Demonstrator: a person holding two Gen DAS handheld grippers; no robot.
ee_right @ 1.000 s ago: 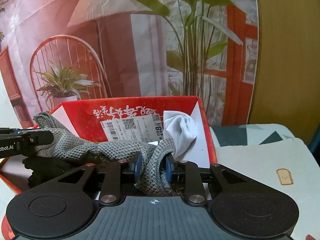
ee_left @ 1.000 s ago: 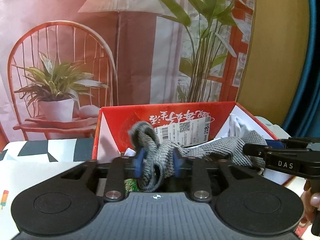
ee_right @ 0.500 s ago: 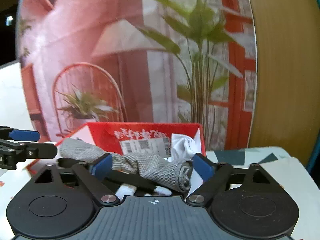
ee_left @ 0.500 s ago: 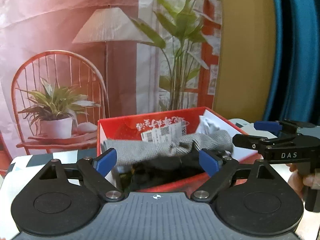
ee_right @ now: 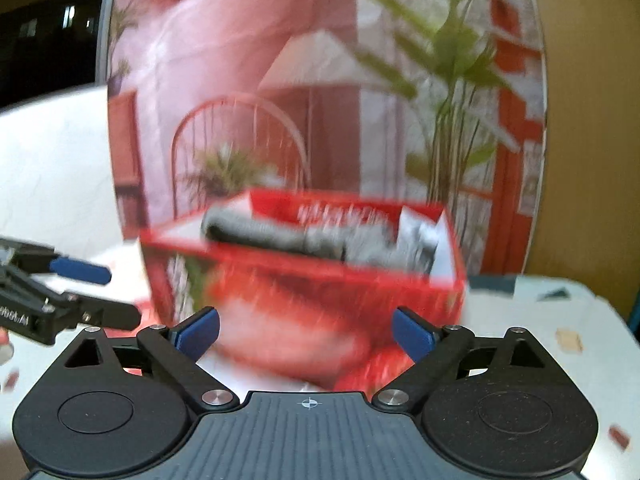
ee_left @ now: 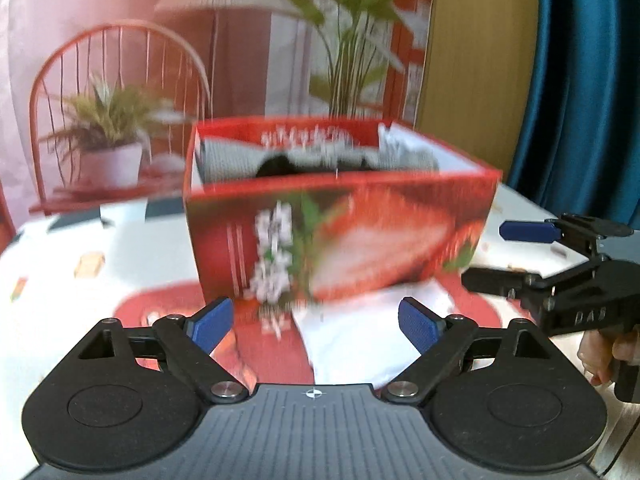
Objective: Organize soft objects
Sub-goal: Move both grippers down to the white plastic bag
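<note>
Backdrop is a printed poster (chair, lamp, potted plants) behind a white patterned tabletop (ee_left: pixel 60 280); a blue curtain (ee_left: pixel 580 80) is seen at upper right of the left wrist view. Both views are motion-blurred, so fine detail is lost.

A red box (ee_left: pixel 340 240) sits centre frame in both views. A grey knit item (ee_right: pixel 272 236) is laid inside it, long axis running left-right across the box, with a white soft item (ee_right: pixel 420 232) tucked at the right end and something dark beneath, not identifiable.

The left gripper (ee_left: pixel 316 322) is spread wide, nothing between the blue pads (ee_left: pixel 210 322). The right gripper (ee_right: pixel 306 332) is likewise spread and empty. Each tool is visible at the side edge of the other's view, so the box is flanked by both, neither touching it.

A white flat item (ee_left: pixel 360 340) lies on a red printed sheet (ee_left: pixel 160 308) just in front of the box, low centre in the left wrist view. Whether it is cloth or paper cannot be told. If it is a soft object, it lies directly ahead of and below the left gripper, which is judged nearer; a short drop forward would be needed.

Room to work: open tabletop at left and right of the box. The near box wall is the main obstruction; the table edge is near at lower right in the right wrist view.
</note>
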